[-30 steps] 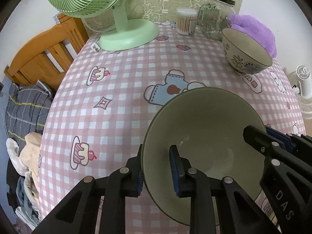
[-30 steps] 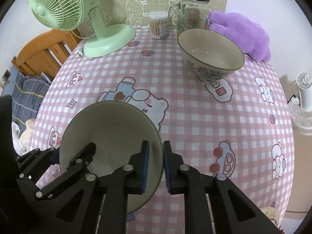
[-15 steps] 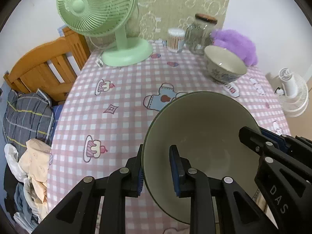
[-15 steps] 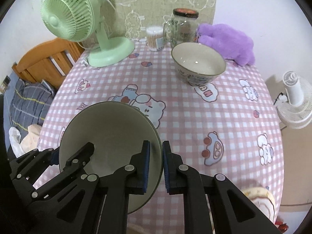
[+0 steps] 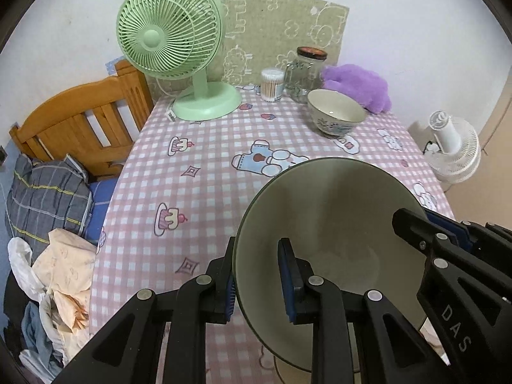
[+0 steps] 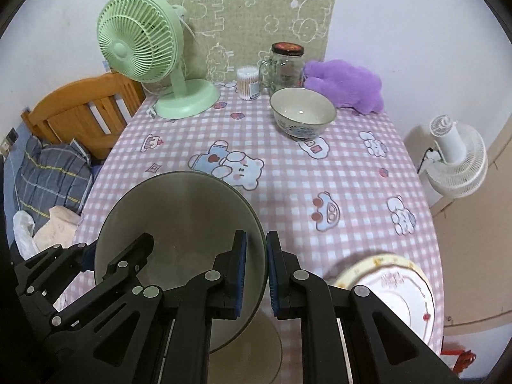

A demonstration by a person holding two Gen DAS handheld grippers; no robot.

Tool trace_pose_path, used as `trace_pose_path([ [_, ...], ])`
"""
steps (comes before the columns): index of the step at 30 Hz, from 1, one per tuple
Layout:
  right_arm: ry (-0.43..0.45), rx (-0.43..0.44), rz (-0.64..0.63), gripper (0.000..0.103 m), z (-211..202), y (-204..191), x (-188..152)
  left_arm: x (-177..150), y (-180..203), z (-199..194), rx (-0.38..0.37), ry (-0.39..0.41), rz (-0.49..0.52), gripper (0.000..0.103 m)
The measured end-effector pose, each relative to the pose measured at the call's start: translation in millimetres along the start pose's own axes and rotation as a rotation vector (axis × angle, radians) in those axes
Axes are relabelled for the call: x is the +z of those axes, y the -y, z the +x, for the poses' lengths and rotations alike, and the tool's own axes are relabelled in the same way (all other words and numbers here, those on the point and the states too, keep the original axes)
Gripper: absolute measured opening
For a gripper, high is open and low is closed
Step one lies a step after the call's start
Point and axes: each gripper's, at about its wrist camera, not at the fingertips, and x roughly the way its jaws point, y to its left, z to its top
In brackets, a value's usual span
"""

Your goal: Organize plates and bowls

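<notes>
Left wrist view: left gripper point(image 5: 256, 276) and right gripper point(image 6: 256, 276) are each clenching opposite rims of the green bowl point(image 5: 326, 224), holding it above the tabletop's near edge. Uneven pulling could be twisting it loose onto the plate point(image 6: 393, 284).

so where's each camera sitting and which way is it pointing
Left wrist: on the left gripper, looking along its jaws over the checked table toward the green fan; its jaws clamp the grey bowl's left rim, and the right gripper shows at right.
Right wrist: on the right gripper, facing the same way; jaws on the bowl's right rim, left gripper at left, a plate lower right.
Shared: bowl, fan, patterned bowl.
</notes>
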Motion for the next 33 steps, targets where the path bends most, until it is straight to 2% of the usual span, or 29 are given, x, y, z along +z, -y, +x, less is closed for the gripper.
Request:
trace_pose_path([
  [7,0.025,-0.013,0.024,0.016,-27.3,1.4,-28.0,-26.0,5.9,-23.3,-0.018,0.024,0.018,0.022],
  [13,0.022,-0.003,0.040,0.016,-38.8,2.4,-55.9,-49.3,7.9,-28.6,-0.026,0.020,0.034,0.022],
  [23,-0.026,-0.011,0.059,0.016,-31.3,2.5,-91.4,-79.4,11.2,-19.4,-0.031,-0.027,0.047,0.022],
  [33,-0.059,-0.024,0.059,0.016,-14.5,5.0,-96.1,-83.0,15.4,-1.2,-0.023,-0.061,0.064,0.022],
])
